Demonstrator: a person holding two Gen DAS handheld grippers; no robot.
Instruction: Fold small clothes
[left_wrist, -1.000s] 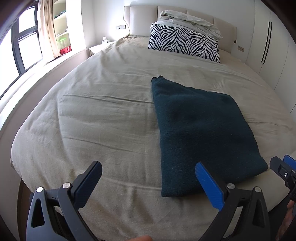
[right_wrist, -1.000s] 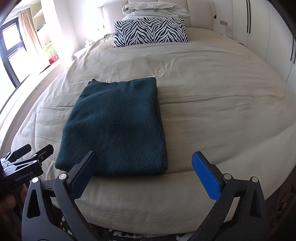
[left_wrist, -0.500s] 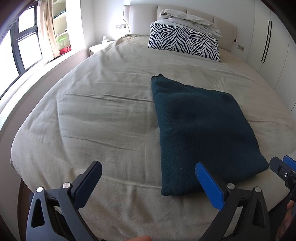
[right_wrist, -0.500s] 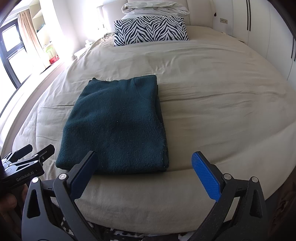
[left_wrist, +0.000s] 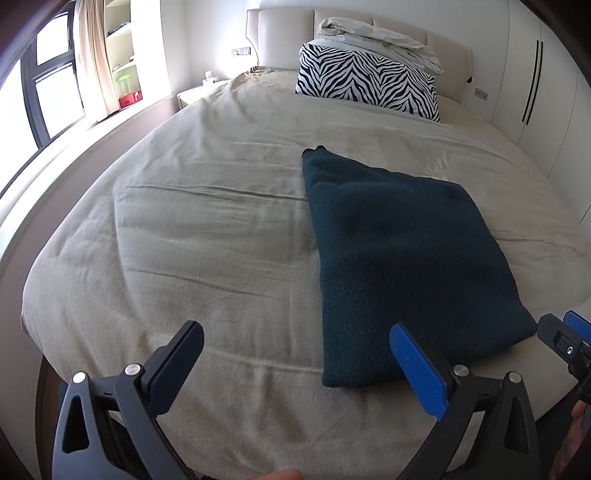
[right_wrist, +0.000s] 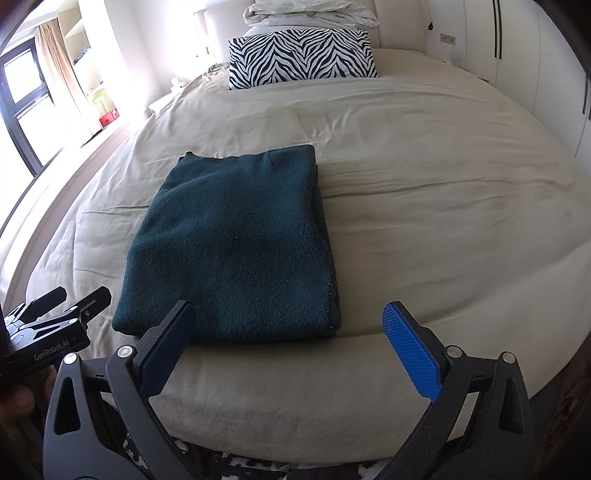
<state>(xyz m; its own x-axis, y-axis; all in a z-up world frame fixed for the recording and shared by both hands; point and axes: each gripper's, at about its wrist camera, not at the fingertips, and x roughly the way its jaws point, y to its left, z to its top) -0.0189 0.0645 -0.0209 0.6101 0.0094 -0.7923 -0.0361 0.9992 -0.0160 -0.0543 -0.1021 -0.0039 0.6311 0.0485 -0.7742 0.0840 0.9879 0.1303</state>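
Observation:
A dark teal knit garment (left_wrist: 399, 251) lies folded into a flat rectangle near the foot edge of the beige bed (left_wrist: 207, 229). It also shows in the right wrist view (right_wrist: 236, 243). My left gripper (left_wrist: 295, 354) is open and empty, held above the bed's near edge, left of the garment's near corner. My right gripper (right_wrist: 288, 332) is open and empty, just before the garment's near edge. Each gripper shows at the side of the other view: the right one (left_wrist: 565, 339), the left one (right_wrist: 55, 314).
A zebra-striped pillow (left_wrist: 369, 85) and a crumpled pale duvet (left_wrist: 376, 37) sit at the headboard. White wardrobes (left_wrist: 535, 85) stand to the right, a window (left_wrist: 48, 96) and shelves to the left. The bed's foot edge (right_wrist: 295, 417) drops off right under my grippers.
Both grippers have stayed open and nearly still. The right wrist view has crept slightly closer to the garment. The garment has not moved.

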